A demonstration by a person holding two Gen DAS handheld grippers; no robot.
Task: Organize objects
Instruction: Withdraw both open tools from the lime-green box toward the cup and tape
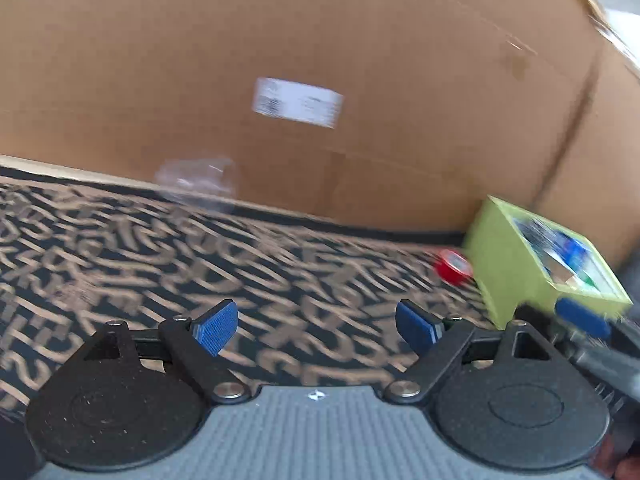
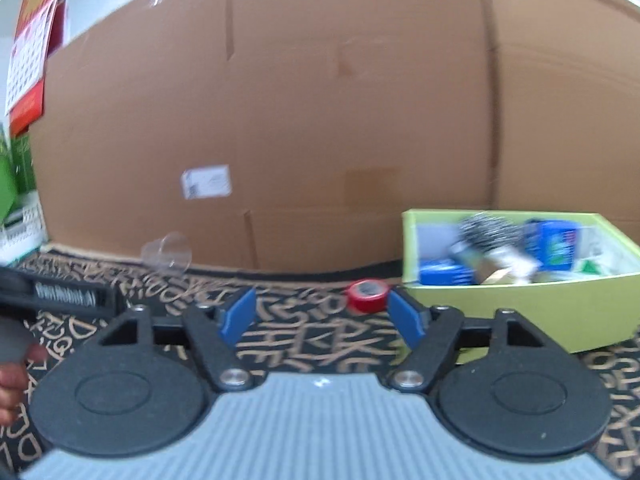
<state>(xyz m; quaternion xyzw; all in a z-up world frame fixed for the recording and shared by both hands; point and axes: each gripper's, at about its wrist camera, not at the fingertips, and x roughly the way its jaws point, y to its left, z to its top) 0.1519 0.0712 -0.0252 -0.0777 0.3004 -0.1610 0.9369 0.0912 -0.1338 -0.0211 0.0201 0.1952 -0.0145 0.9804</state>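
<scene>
A green box (image 2: 520,308) stands on the patterned cloth at the right, holding a wire brush (image 2: 486,232), blue packs (image 2: 554,244) and other items. A red tape roll (image 2: 367,295) lies just left of the box, beyond my right gripper (image 2: 322,318), whose blue pads stand apart with nothing between them. A clear plastic cup (image 2: 168,254) lies on its side near the cardboard. In the left wrist view the cup (image 1: 198,184) is far ahead, the tape roll (image 1: 454,266) and box (image 1: 508,264) sit to the right, and my left gripper (image 1: 316,328) is open and empty.
A tall cardboard box (image 2: 320,120) with a white label (image 2: 207,181) walls off the back. A red calendar (image 2: 32,48) and a white basket (image 2: 22,224) are at the far left. A hand (image 2: 12,384) holds the other gripper at the lower left.
</scene>
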